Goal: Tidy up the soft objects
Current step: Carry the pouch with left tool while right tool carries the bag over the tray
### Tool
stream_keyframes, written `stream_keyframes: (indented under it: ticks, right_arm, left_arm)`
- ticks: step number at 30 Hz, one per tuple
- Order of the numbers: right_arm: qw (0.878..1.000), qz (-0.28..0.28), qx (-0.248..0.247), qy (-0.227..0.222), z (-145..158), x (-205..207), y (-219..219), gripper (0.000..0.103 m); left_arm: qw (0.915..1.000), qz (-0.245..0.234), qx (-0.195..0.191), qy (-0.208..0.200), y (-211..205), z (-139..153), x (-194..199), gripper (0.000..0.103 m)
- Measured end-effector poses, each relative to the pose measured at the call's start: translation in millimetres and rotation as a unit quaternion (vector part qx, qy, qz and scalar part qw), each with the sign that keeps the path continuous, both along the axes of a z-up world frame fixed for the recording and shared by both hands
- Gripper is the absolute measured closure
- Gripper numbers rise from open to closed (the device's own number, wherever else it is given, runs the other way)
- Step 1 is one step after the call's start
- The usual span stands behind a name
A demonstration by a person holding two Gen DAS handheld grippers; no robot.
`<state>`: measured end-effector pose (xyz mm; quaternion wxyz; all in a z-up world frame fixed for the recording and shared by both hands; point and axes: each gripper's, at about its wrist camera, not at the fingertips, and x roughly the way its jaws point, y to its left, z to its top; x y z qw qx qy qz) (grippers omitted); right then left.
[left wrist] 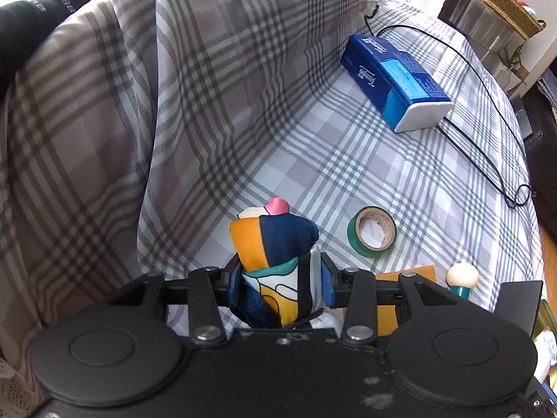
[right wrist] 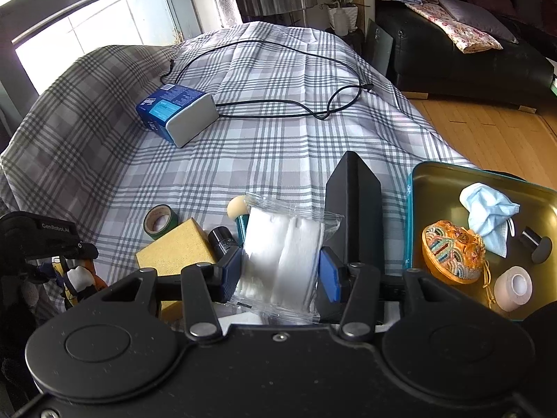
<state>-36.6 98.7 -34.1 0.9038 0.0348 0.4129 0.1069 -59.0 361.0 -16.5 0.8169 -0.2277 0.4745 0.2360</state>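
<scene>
My left gripper [left wrist: 280,284] is shut on a soft colourful cloth bundle [left wrist: 275,240] in orange, navy, teal and white, held clear of the plaid sheet; it also shows at the left edge of the right wrist view as the left gripper [right wrist: 75,261]. My right gripper [right wrist: 280,273] is shut on a clear packet of white cotton pads [right wrist: 282,254]. To its right lies an open teal tin [right wrist: 435,177] with a crumpled blue face mask [right wrist: 491,212], an embroidered orange pouch [right wrist: 452,250], a roll of white tape [right wrist: 513,287] and a small dark knob [right wrist: 538,244] inside.
On the plaid sheet [left wrist: 348,160] lie a blue tissue pack [left wrist: 397,80], a black cable [left wrist: 487,146], a green tape roll [left wrist: 372,231], a gold box [right wrist: 177,254], a black cylinder [right wrist: 221,240], a cream ball on a teal stem [left wrist: 462,278] and an upright black box [right wrist: 355,209].
</scene>
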Motion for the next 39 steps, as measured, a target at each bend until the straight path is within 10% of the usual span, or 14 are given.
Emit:
stream_keyframes:
  ticks: [24, 39]
  right_arm:
    - [0.992, -0.121, 0.039, -0.019, 2.8, -8.7, -102.1, 0.055]
    - [0.942, -0.328, 0.052, -0.049, 9.9, -13.8, -231.8, 0.055]
  left_arm:
    - [0.9911, -0.121, 0.053, -0.019, -82.6, 40.9, -0.9, 0.063]
    - [0.9532, -0.295, 0.045, -0.05, -241.1, 76.6, 49.4, 0.063]
